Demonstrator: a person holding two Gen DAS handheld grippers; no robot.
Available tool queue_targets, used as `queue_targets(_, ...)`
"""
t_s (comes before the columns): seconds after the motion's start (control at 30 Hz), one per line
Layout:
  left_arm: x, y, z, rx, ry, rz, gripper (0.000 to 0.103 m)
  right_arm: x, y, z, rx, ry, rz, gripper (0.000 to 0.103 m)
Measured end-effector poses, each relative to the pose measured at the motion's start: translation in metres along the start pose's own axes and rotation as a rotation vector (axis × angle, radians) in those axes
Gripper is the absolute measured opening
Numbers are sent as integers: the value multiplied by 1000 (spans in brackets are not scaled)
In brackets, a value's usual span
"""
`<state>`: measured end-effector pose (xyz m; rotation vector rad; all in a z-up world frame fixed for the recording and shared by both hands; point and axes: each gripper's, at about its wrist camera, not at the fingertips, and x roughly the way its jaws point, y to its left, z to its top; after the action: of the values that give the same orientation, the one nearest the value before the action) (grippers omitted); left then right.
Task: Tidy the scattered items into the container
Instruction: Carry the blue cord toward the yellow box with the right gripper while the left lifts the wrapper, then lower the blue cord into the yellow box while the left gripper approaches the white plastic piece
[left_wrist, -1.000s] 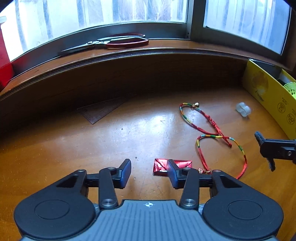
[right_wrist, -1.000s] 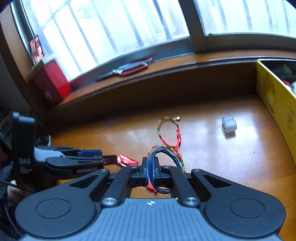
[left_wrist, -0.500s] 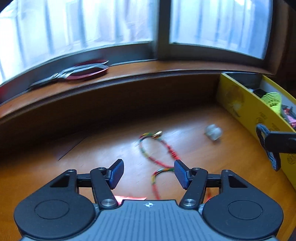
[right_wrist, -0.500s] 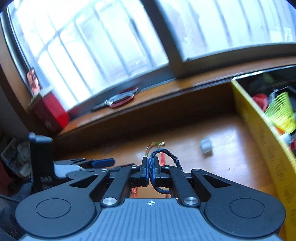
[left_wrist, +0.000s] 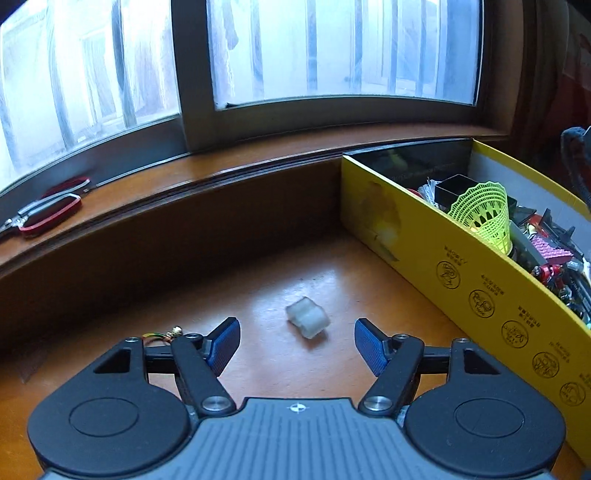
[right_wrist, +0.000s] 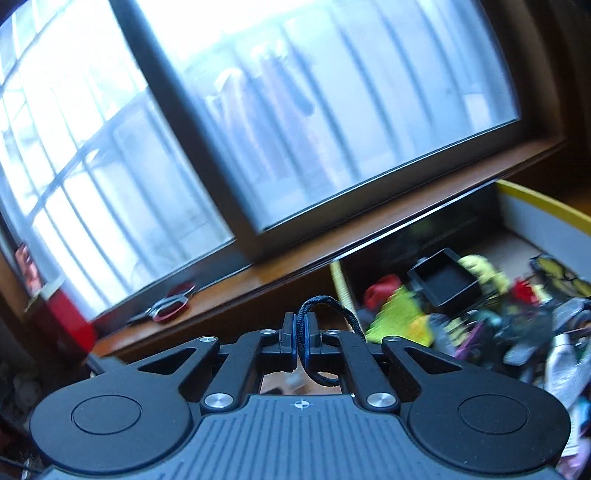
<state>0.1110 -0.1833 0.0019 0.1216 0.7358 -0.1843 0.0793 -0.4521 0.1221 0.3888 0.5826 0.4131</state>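
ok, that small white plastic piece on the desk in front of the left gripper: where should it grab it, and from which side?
Take the white plastic piece across its short width, at the middle, coming down from above. It lies flat and skewed on the desk, long axis running near-right to far-left, so the open left gripper probably needs a slight twist to square its fingers to the long sides.

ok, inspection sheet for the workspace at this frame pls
Surface: wooden table, glossy, sill behind.
Job's things: white plastic piece on the table ahead of the left gripper; beaded bracelet end just showing; dark cord loop; yellow box part full.
Clutter: green shuttlecock and mixed bits in the box; red-handled scissors on the sill.
Grippers: left gripper open, empty; right gripper shut on the cord loop, facing the box.
Cables: nothing seen.
Surroundings: window, daylight.
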Motion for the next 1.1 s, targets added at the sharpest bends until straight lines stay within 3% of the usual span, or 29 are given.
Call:
queue_targets(0.43,24,-7,8,-47,7,5,73,11,-126,17,228,-65,-232,6)
queue_targets(0.6,37,-17,9,-11,42,8,71,17,-155,15,270,-65,-261,7)
queue_targets(0.7,49,-21,11,-1,68,52,64,21,-162,12,281,-52,-257,7)
queue_targets(0.87,67,-11,11,-46,123,75,21,26,-165,9,290,-35,-250,7)
queue_targets(1.1,49,-7,19,-57,81,80,16,27,-159,9,284,-23,-238,7)
